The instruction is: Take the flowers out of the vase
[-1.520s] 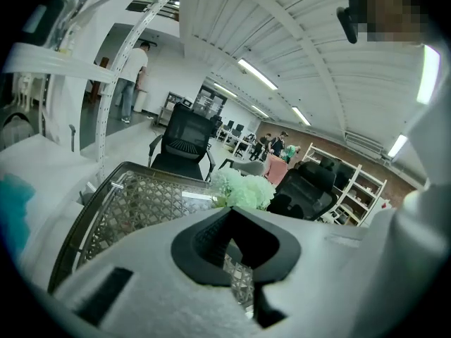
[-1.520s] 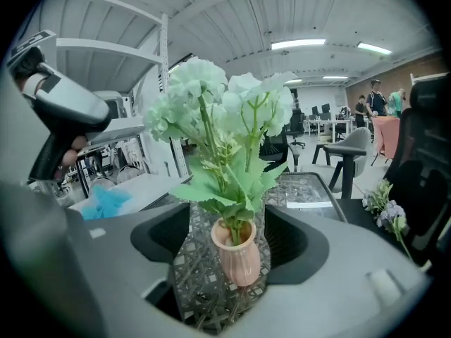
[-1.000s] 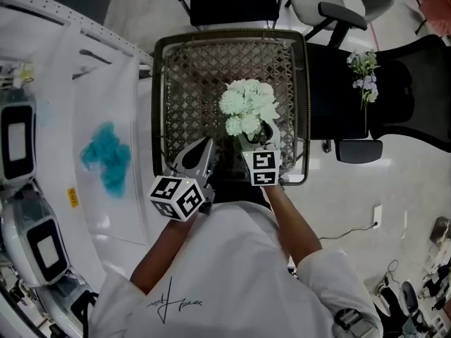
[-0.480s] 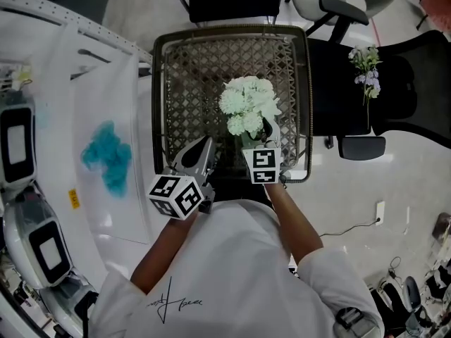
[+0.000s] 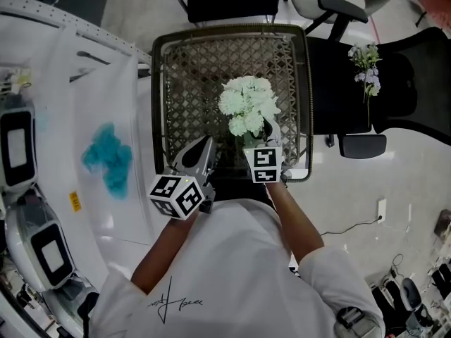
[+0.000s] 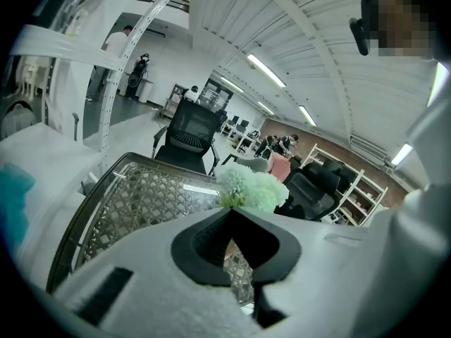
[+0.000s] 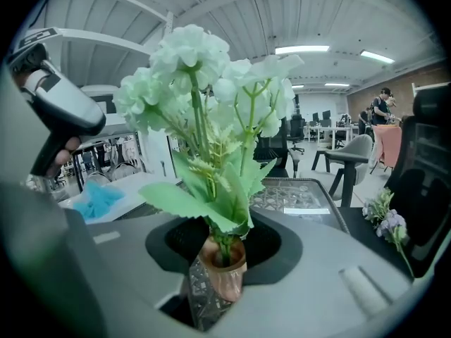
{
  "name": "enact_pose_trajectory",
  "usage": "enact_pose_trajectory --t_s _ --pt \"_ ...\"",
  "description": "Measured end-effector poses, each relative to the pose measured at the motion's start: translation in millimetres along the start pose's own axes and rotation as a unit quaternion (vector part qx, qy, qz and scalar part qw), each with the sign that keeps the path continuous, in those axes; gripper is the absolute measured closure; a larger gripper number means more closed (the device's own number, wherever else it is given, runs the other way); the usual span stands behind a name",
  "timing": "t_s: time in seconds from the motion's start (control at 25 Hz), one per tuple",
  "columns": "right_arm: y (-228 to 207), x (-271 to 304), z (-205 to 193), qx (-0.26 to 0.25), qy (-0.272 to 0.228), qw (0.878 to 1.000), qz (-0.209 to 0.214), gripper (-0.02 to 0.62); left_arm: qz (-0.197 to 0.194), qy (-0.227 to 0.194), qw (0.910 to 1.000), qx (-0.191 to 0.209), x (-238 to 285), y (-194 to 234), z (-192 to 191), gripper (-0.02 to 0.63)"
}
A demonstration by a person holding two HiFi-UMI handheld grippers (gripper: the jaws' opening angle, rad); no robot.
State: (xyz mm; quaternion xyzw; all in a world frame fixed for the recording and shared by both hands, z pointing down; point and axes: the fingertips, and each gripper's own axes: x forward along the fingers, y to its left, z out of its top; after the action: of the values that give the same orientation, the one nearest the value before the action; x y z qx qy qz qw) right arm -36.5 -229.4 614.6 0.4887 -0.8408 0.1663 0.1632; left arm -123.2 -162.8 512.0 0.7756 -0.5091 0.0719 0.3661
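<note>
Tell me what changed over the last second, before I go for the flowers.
The right gripper has just been closing its jaws on the copper vase, which stands between them and now looks pinched on both sides. Nothing was let go. Unchanged: the flowers sit in the vase on the lattice table, and the left gripper waits shut at the near edge, empty.

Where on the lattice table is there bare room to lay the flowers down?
Free: the far strip between the flowers and the lattice table's far rim, and the left half, from its left rim to the flowers. Crowded: the near edge, where the right tongs, just closing, hold the vase, beside the left tongs.
</note>
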Motion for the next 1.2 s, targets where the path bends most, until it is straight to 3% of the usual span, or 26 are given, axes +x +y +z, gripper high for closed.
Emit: enact_pose_trajectory --t_s 1.2 --pt "-1.5 0.5 2.0 -0.018 0.008 1.0 0.004 0.506 0.01 0.01 0.9998 -0.011 5.8 2.7 -7.1 0.606"
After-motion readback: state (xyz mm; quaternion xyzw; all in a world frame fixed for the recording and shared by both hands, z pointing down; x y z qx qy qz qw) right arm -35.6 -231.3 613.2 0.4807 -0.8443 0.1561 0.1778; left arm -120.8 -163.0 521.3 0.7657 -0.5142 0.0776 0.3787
